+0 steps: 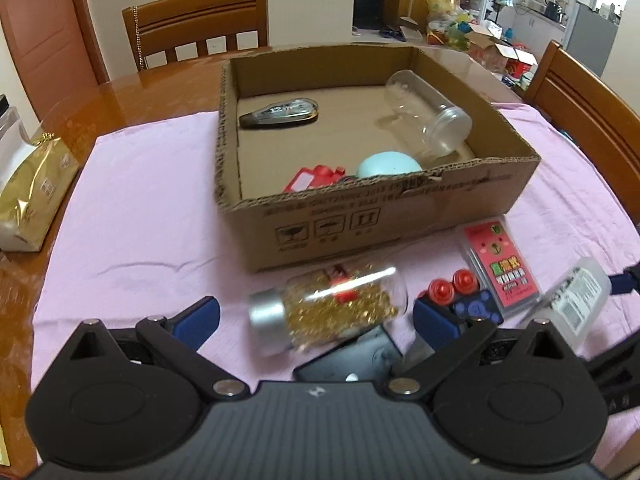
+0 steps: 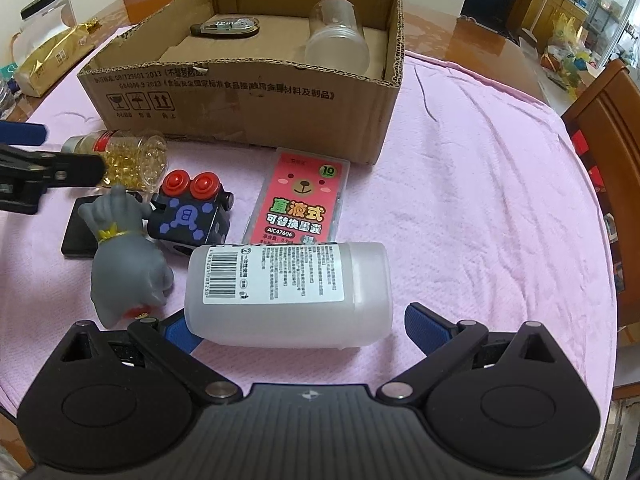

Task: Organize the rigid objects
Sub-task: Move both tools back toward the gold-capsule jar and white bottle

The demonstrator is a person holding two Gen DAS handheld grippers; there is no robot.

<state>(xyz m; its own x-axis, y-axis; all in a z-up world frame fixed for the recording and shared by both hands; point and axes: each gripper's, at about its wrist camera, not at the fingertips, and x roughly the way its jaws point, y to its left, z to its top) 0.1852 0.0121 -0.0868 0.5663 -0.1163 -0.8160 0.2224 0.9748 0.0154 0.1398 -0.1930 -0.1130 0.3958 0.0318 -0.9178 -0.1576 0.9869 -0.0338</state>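
A: Nearest the right wrist camera lies the frosted bottle [image 2: 288,292], on its side on the pink cloth [image 2: 480,200] over the table, between the spread fingers of the right hand-held gripper [image 2: 298,326].

B: Its long axis?

A: Crosswise to the fingers, cap end to the right. The jaws stand open around it, not yet closing.

B: And the left?

A: The left hand-held gripper [image 1: 316,316] is open too, the capsule jar [image 1: 324,312] lying straight ahead between its fingers, silver cap to the left.

B: What differs between views?

A: The right view shows a grey figurine [image 2: 124,252] that the left never shows; the left looks into the cardboard box [image 1: 400,216] and finds a red toy [image 1: 316,176] and a pale blue ball [image 1: 388,166].
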